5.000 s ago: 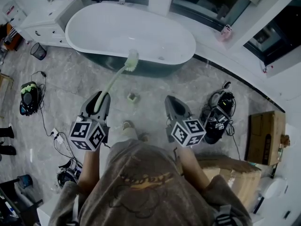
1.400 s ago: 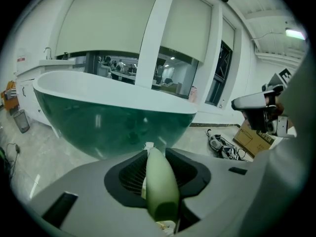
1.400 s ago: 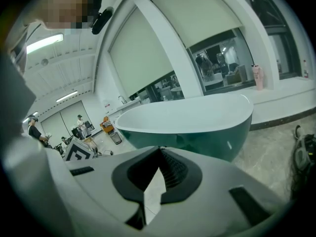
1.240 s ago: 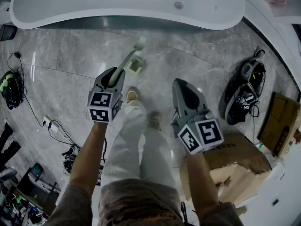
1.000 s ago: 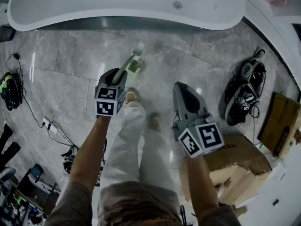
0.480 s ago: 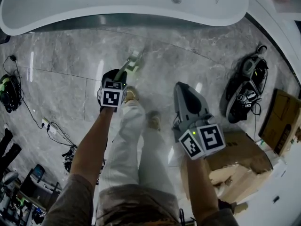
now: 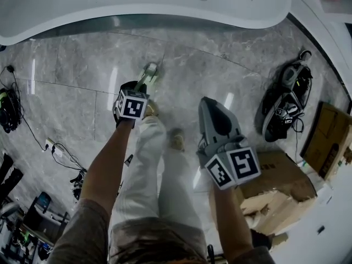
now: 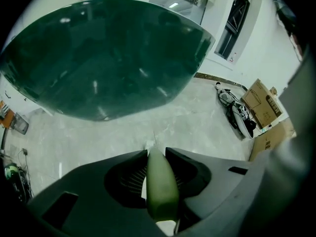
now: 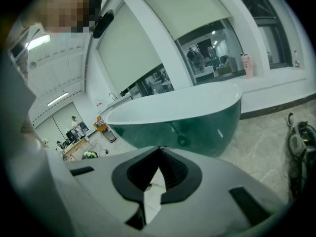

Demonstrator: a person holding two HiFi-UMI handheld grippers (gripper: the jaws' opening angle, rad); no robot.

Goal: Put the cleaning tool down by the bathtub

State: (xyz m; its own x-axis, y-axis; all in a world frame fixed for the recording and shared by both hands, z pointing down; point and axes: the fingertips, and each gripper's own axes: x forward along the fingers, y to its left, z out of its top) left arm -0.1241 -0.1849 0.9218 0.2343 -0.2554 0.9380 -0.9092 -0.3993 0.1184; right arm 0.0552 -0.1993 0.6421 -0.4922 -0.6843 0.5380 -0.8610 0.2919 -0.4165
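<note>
The cleaning tool is a long-handled brush with a pale green handle [image 8: 160, 186]. My left gripper [image 8: 157, 152] is shut on that handle and points steeply down at the marble floor. In the head view the left gripper [image 7: 136, 88] hangs low in front of the bathtub [image 7: 165, 22], and the brush head [image 7: 149, 70] is down at a small square holder on the floor; I cannot tell whether they touch. The tub's dark green side [image 8: 98, 58] fills the left gripper view. My right gripper [image 7: 215, 114] is off to the right, shut and empty, its tips [image 9: 159, 149] meeting.
The person's feet [image 7: 176, 139] stand just behind the brush. A black machine with hoses [image 7: 283, 100] lies on the floor to the right, with cardboard boxes [image 7: 283, 183] behind it. Cables [image 7: 58, 147] trail at the left. A window ledge [image 9: 276, 90] runs behind the tub.
The person has walked up to the tub. Over the last second the left gripper has sunk toward the floor, bringing the brush head down to the small holder. The right gripper barely moved.
</note>
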